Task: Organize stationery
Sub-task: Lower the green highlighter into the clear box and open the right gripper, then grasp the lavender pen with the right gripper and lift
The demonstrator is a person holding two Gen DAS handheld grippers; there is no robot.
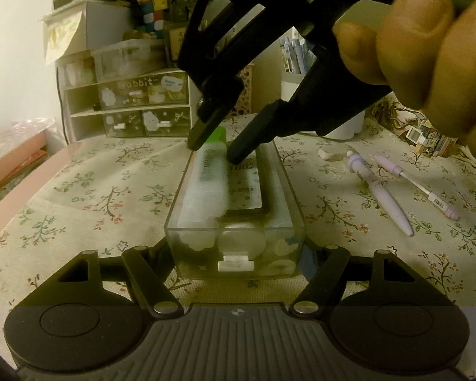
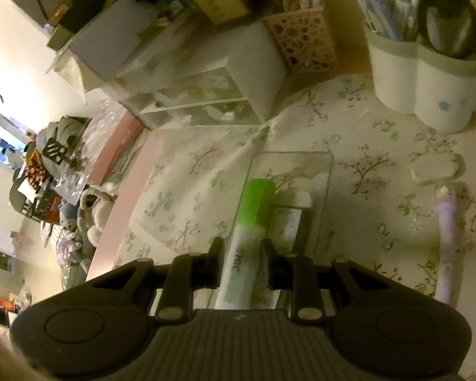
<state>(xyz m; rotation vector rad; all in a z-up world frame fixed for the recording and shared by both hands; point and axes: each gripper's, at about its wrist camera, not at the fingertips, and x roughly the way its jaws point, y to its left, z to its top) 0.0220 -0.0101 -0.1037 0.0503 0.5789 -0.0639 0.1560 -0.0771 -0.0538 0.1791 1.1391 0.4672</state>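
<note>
A table (image 1: 79, 190) covered by a floral cloth is seen in both views, and at its far edge a white drawer organizer (image 1: 127, 108) and a white pen holder (image 2: 428, 79) filled with pens are stood. A clear plastic drawer (image 1: 288, 197) is set lengthwise near the middle of the table, its near end lying between the two sides of the left tongs (image 1: 238, 254); whether that end is actually pressed cannot be told, since the fingertips are hidden beside it. A flat packaged item (image 1: 247, 187) is seen lying inside the drawer along its right side. The right tongs (image 2: 241, 254) are brought down from above and are closed on a white highlighter with a green cap (image 1: 209, 171), gripped near the capped end. The highlighter is held tilted over the left side of the drawer, its lower end within the walls; whether it touches the bottom cannot be told. To the right of the drawer, on the cloth, two lilac pens (image 1: 384, 190) are laid side by side, and a small white eraser (image 1: 331, 152) is placed just beyond them.
</note>
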